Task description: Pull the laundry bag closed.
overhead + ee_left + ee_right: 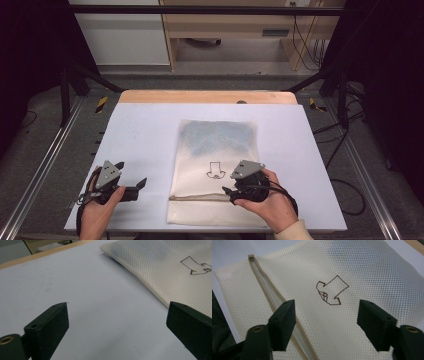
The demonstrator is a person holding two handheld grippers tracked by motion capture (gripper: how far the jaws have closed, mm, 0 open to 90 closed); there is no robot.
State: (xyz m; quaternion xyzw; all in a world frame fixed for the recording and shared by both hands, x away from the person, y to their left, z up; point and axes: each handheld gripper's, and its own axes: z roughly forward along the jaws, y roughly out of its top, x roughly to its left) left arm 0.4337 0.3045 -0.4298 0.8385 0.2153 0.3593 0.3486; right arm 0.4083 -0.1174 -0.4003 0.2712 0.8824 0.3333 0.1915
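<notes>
Cream mesh zip-up laundry bag (215, 170) lies flat mid-table, zipper (274, 302) at 6 o'clock. Right gripper (325, 315) hovers over it, jaws apart, empty. Left gripper (131, 186) released at 9 o'clock. Nothing grasped yet; zipper work likely pending.

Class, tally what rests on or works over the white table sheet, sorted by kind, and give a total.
Mesh bag: 1
Handheld claws: 2, left claw, right claw
Total: 3
</notes>
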